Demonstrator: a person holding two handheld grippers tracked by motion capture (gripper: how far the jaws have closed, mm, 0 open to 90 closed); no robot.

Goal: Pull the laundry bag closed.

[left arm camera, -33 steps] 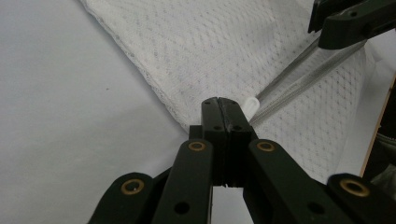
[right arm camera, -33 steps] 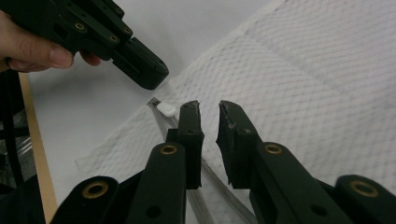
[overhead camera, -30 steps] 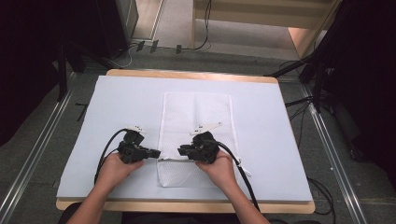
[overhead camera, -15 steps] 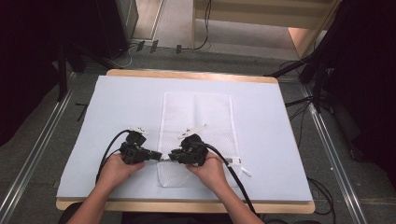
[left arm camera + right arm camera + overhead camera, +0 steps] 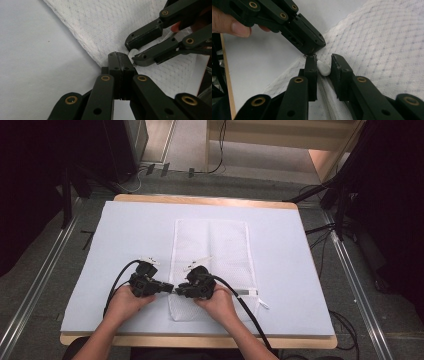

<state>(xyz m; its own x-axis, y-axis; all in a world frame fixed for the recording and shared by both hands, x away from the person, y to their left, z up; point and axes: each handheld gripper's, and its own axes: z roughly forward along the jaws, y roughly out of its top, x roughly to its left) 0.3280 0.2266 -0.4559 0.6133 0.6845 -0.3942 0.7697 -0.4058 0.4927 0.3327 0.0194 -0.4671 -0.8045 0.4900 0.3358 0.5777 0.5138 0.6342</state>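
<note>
L gripper (image 5: 120, 65) jaws pressed together on the mesh bag (image 5: 210, 255) edge, near-left corner. R gripper (image 5: 323, 67) jaws slightly apart w/ the white zipper pull (image 5: 323, 68) between them, tips nearly touching L's. Bag lies flat mid-counter (image 5: 300, 270) on a white sheet.

Since a second ago the right gripper (image 5: 179, 290) moves left along the near edge of the white mesh bag (image 5: 212, 255), from the middle of that edge to its left corner. Its tips now meet those of the left gripper (image 5: 170, 288), where before a gap lay between them. The right hand (image 5: 217, 302) shifts left with it.
</note>
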